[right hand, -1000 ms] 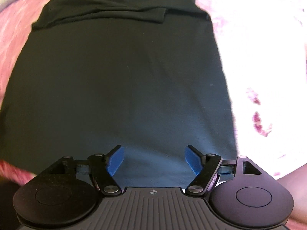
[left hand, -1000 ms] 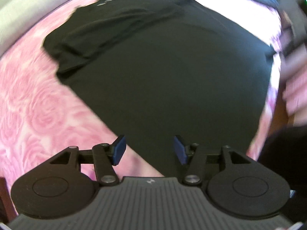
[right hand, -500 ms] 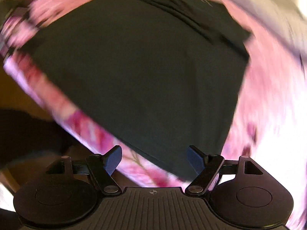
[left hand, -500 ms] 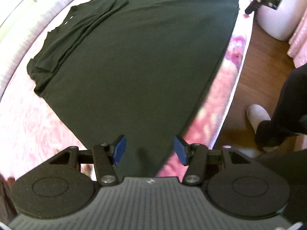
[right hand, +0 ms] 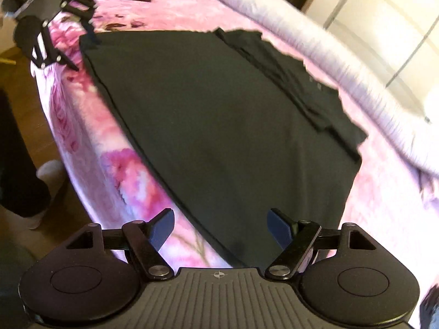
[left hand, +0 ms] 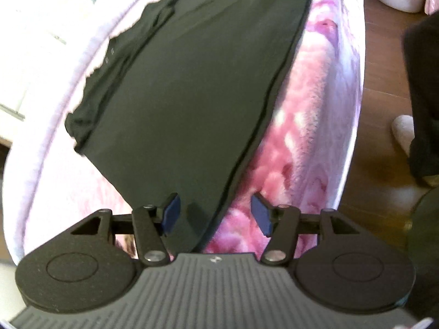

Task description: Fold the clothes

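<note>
Left wrist view: the pink floral bed (left hand: 307,126) carries the black shirt (left hand: 192,87), spread flat along the bed's near edge. Your left gripper (left hand: 215,213) stands wide, empty, over one hem corner. Your right gripper (right hand: 221,227) stands wide, empty, over the opposite hem corner (right hand: 241,249).

Black shirt (right hand: 219,126) on pink blanket (right hand: 131,175)
</note>
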The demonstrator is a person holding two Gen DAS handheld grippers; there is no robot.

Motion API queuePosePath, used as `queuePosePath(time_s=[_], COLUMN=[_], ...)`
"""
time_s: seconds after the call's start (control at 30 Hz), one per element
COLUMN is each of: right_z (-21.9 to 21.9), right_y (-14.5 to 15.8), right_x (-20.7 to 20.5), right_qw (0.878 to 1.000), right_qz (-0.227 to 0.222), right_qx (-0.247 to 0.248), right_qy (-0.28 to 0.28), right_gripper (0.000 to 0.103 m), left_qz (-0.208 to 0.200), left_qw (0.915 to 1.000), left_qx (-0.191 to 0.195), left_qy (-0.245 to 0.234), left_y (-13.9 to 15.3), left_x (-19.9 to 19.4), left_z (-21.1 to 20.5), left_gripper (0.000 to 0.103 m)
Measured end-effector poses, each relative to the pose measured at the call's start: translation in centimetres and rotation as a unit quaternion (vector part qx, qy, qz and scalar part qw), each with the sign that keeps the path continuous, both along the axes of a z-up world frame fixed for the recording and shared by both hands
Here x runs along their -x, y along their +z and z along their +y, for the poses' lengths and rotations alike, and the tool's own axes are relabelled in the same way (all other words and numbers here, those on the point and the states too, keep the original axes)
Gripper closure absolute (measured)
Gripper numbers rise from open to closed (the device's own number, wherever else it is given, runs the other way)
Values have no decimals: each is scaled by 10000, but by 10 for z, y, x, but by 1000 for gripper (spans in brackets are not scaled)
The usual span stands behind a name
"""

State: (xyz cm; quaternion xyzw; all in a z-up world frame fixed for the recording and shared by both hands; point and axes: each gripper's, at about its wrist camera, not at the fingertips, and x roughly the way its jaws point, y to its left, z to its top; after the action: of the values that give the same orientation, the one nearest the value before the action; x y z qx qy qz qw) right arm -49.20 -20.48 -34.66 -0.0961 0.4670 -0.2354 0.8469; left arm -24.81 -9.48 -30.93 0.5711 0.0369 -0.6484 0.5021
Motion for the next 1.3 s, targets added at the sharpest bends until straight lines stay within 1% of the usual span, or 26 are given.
queuePosePath(time_s=[0.07, 0.1, 0.13, 0.17, 0.2, 0.27, 0.37, 0.43, 0.47, 0.5, 0.53, 0.6, 0.63, 0.7, 0.73, 0.77, 0.87, 0.93, 1.0, 1.03, 1.07, 1.1, 1.13, 1.23, 1.27, 1.3], right_z=[11, 17, 23, 28, 34, 42, 50, 54, 56, 58, 61, 67, 71, 81, 85, 87, 86, 75, 66, 62, 58, 52, 44, 17, 7, -4], right_y=[-9, -14, -18, -23, -27, -35, -50, -59, -62, -64, -66, -68, -68, -66, -64, -65, -69, -75, -75, -75, -75, -77, -80, -89, -90, -91], right_x=[-5, -8, -11, -13, -16, -18, -19, -20, -20, -21, -23, -30, -34, -41, -46, -52, -75, -87, -87, -83, -78, -69, -58, -18, -7, 4], right_qw=[9993, 9983, 9966, 9943, 9914, 9870, 9814, 9788, 9781, 9774, 9769, 9750, 9733, 9726, 9733, 9729, 9705, 9717, 9704, 9680, 9649, 9622, 9603, 9486, 9462, 9437], right_qz=[-39, -30, -5, 20, 45, 28, -28, -90, -104, -110, -100, -4, 44, -35, -107, -142, -140, -62, -7, 92, 231, 426, 603, 1091, 1257, 1439], right_qx=[303, 484, 680, 877, 1073, 1310, 1677, 1888, 1960, 2030, 2084, 2202, 2279, 2296, 2253, 2250, 2312, 2270, 2327, 2432, 2554, 2643, 2690, 2960, 2979, 2979], right_qy=[201, 328, 469, 610, 751, 934, 932, 788, 687, 574, 454, 288, 268, 357, 438, 517, 675, 652, 640, 616, 569, 498, 431, 239, 163, 78], right_gripper=[25, 25, 25, 25, 25, 25, 25, 25, 25, 25, 25, 25, 25, 25, 25, 25, 25, 26, 26, 27, 31, 43, 50, 55, 57, 62], left_qz=[68, 159, 263, 353, 336, -31, -616, -1022, -1180, -1245, -1254, -1105, -937, -328, -124, -13, 137, 153, 163, 174, 186, 187, 170, 81, 26, -23], left_qw=[9998, 9996, 9990, 9979, 9974, 9970, 9914, 9858, 9840, 9838, 9839, 9859, 9878, 9889, 9873, 9857, 9833, 9842, 9850, 9853, 9856, 9858, 9861, 9874, 9880, 9886], left_qx=[163, 224, 293, 381, 480, 751, 1145, 1309, 1317, 1282, 1270, 1253, 1225, 1316, 1407, 1498, 1640, 1611, 1579, 1566, 1559, 1552, 1543, 1501, 1471, 1433], left_qy=[28, 112, 233, 384, 422, 171, -147, -254, -225, -166, -100, 87, 229, 609, 720, 772, 777, 719, 678, 658, 631, 609, 595, 503, 473, 460], left_y=[-1, -1, 0, 1, 1, -7, -20, -28, -33, -36, -37, -34, -29, -7, 4, 12, 30, 33, 33, 33, 32, 31, 29, 23, 21, 18], left_x=[-2, -4, -6, -9, -9, -2, 9, 18, 20, 21, 23, 22, 20, 13, 10, 8, 3, -2, -7, -10, -11, -13, -14, -15, -16, -16], left_z=[3, 1, 0, -2, -3, 3, 15, 22, 23, 23, 23, 18, 14, 5, 3, 2, -1, -1, 0, 1, 4, 6, 8, 15, 13, 10], left_gripper=[51, 56, 66, 66, 66, 66, 70, 85, 90, 97, 98, 99, 99, 99, 99, 99, 99, 99, 99, 99, 99, 99, 99, 99, 99, 99])
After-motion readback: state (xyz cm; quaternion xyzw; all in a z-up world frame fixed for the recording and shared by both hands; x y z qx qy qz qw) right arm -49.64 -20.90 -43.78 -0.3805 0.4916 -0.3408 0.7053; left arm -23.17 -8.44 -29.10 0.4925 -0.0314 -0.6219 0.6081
